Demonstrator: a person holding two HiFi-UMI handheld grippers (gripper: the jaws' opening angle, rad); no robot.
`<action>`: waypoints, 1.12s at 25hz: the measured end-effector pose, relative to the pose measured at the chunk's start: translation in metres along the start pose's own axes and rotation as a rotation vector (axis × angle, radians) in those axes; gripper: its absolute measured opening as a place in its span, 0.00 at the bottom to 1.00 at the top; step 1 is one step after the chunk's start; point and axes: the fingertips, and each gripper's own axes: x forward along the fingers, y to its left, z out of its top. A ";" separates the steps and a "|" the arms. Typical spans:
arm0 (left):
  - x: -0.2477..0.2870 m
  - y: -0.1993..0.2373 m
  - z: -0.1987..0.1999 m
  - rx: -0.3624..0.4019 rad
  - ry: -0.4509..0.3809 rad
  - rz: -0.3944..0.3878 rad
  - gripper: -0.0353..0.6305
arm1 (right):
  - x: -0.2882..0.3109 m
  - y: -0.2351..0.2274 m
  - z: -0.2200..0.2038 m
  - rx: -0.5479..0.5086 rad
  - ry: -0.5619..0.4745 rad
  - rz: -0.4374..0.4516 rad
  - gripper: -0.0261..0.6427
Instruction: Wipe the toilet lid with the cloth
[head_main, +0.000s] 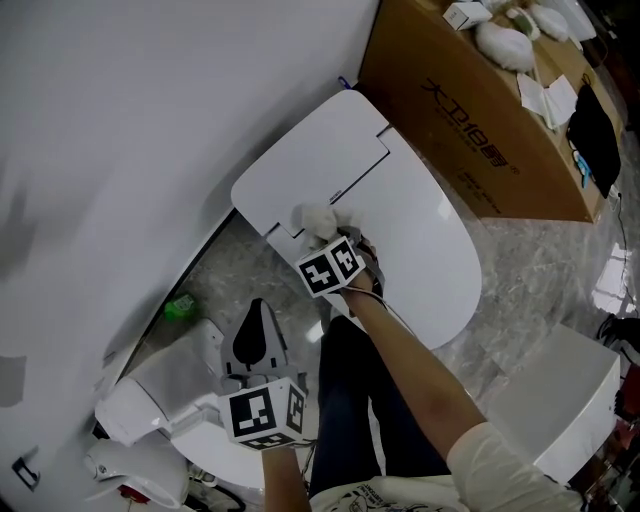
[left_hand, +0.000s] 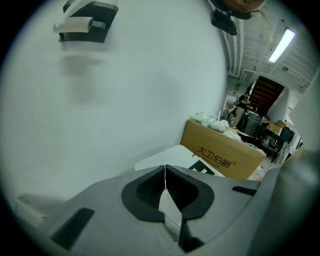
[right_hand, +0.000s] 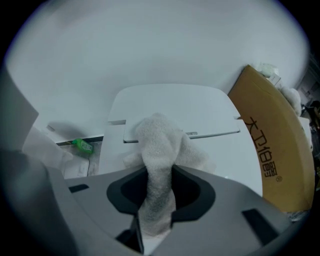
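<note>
Filling the upper left of the head view, a white wall (head_main: 140, 110) runs behind everything. Below it the closed white toilet lid (head_main: 425, 245) slants from the frame's centre toward the lower right. A brown cardboard box (head_main: 470, 115) stands just beside the toilet in the upper right. At the middle of the frame the right gripper (head_main: 322, 234) is over the rear of the lid; its own view shows the jaws clamped on a white cloth (right_hand: 160, 142), whose bunched end rests on the lid near the hinge seam. The left gripper (head_main: 255, 335) sits in the lower left, well apart from the lid, jaws pressed together with nothing between them. A small green object (head_main: 180, 306) lies on the floor by the wall.
</note>
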 end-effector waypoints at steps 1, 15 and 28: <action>-0.001 0.001 -0.001 -0.002 0.000 0.004 0.07 | -0.001 0.005 -0.001 -0.009 -0.002 0.009 0.20; -0.018 0.001 -0.003 0.005 -0.013 0.027 0.07 | -0.014 0.056 -0.036 -0.088 -0.012 0.083 0.20; -0.033 -0.012 -0.004 0.022 -0.025 0.015 0.07 | -0.029 0.070 -0.106 -0.069 0.017 0.124 0.20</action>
